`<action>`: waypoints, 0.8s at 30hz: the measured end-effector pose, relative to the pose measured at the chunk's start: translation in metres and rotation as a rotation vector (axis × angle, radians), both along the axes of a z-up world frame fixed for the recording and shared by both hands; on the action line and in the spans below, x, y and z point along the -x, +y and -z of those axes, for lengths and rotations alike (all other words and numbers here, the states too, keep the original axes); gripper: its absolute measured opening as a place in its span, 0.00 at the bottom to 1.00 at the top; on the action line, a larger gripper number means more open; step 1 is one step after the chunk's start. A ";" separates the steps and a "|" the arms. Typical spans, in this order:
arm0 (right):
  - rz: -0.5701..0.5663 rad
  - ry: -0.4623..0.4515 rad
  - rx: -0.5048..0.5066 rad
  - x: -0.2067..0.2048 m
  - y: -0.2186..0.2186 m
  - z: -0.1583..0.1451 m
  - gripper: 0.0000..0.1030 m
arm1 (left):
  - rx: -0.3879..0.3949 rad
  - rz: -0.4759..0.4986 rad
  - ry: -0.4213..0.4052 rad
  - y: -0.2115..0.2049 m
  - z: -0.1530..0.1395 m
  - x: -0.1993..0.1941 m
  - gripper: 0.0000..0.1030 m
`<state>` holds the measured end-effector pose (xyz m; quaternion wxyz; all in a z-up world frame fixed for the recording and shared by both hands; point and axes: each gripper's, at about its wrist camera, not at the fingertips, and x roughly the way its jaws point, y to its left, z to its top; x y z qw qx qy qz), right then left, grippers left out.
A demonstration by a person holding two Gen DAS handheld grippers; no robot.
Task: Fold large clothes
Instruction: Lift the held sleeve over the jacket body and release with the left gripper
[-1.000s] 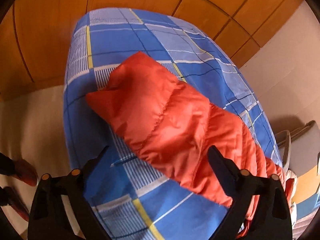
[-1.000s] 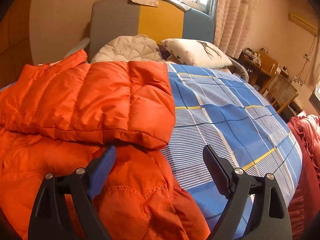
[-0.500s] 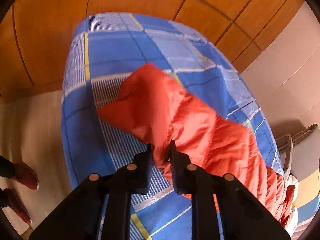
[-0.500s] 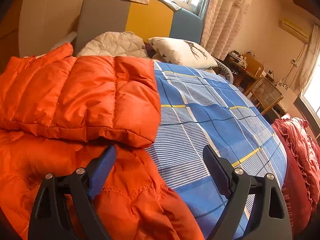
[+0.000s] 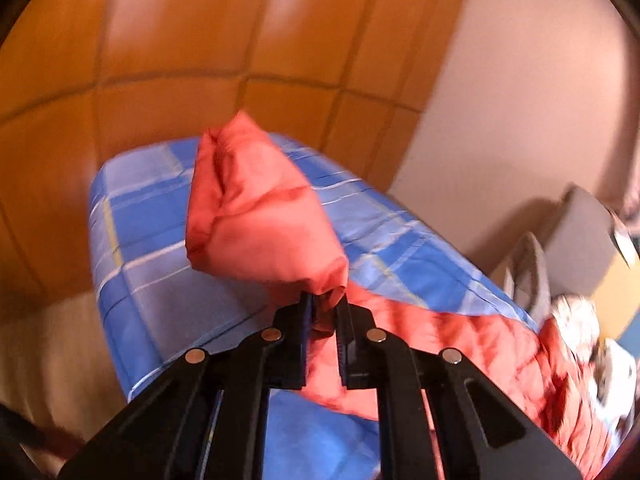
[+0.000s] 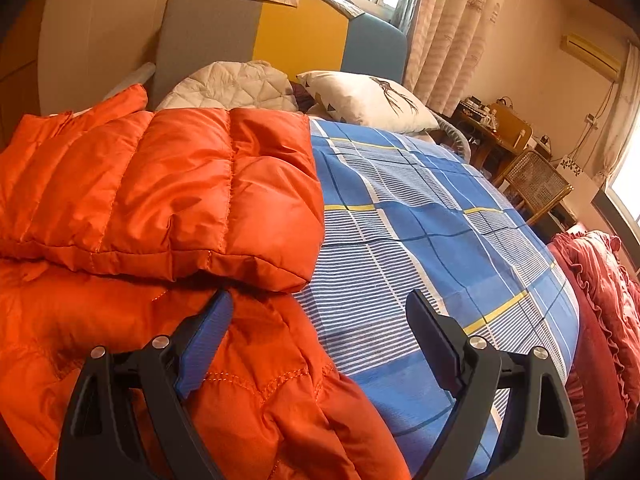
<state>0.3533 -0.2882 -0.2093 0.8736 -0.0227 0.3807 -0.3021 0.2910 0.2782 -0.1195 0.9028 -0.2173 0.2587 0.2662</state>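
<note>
On the blue checked bed (image 6: 432, 216) lies the orange padded jacket (image 6: 160, 200), one sleeve already folded across its body. At the far side, the left gripper (image 5: 323, 312) is pinched tight on the other sleeve (image 5: 256, 216), its jaws having just been closing with the cloth between them, and holds that sleeve clear of the sheet. The right gripper (image 6: 320, 336) hangs with jaws wide apart over the jacket's near edge, gripping nothing. Next, I judge, the lifted sleeve needs carrying across the body and laying flat.
</note>
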 end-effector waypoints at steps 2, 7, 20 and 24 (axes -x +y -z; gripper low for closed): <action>0.000 -0.001 0.000 0.000 0.000 0.000 0.85 | -0.041 0.065 -0.011 -0.024 -0.010 -0.004 0.09; 0.000 -0.002 -0.008 0.000 -0.002 0.001 0.85 | -0.111 0.202 -0.003 -0.084 -0.025 -0.018 0.09; -0.003 -0.017 -0.056 0.002 -0.009 0.002 0.86 | -0.207 0.507 0.069 -0.235 -0.018 -0.050 0.09; -0.004 -0.020 -0.067 0.003 -0.010 0.003 0.86 | -0.247 0.613 0.117 -0.289 -0.003 -0.060 0.10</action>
